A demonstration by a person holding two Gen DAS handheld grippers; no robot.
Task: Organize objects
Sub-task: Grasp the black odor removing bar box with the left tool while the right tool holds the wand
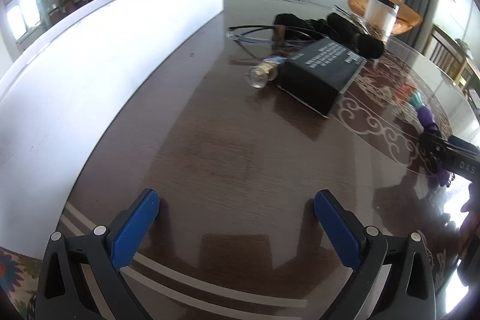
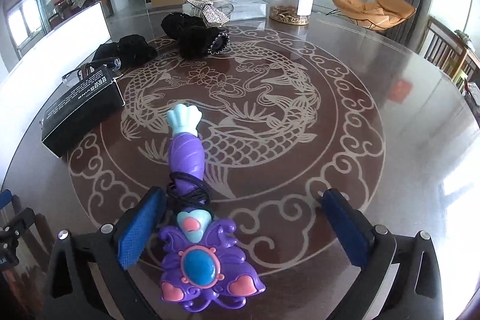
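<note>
Jaws of both grippers spread; one purple toy wand (image 2: 192,194), one black box (image 2: 81,107), perhaps two black pouches (image 2: 192,35).

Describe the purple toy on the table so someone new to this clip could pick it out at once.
On the round dark table with the pale fish pattern, look near the front edge, between the wide-open fingers of the right gripper. The toy wand lies flat there: purple, with a pale blue shell tip, a blue oval gem, pink hearts and a black cord around its handle, unlike the black box beside it.
</note>
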